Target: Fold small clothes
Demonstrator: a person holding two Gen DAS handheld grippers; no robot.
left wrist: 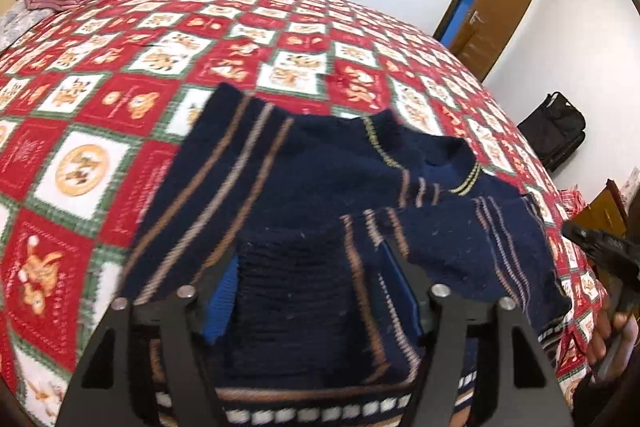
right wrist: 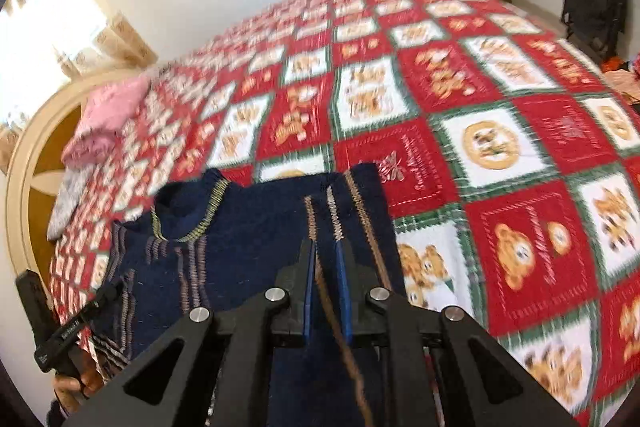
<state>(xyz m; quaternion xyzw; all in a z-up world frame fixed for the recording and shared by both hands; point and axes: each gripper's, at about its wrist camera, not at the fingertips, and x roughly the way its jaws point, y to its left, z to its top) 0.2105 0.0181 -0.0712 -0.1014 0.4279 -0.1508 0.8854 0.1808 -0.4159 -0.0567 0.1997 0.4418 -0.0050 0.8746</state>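
Your navy knitted sweater (left wrist: 304,187) lies on the red patchwork bedspread (left wrist: 100,99), near the edge of the bed closest to you, partly folded with one striped sleeve across the body. It is soft and rather thick knit, light to lift, so I think it will sag and stretch if you pull it by a single layer; better to take it at the ribbed hem or at a shoulder seam, through all layers. Your left gripper (left wrist: 316,283) stands half open with a fold of knit between the jaws, not pressed. Your right gripper (right wrist: 326,259) is nearly closed, pinching the striped fabric. The bedspread carries cursive writing, too blurred to read.
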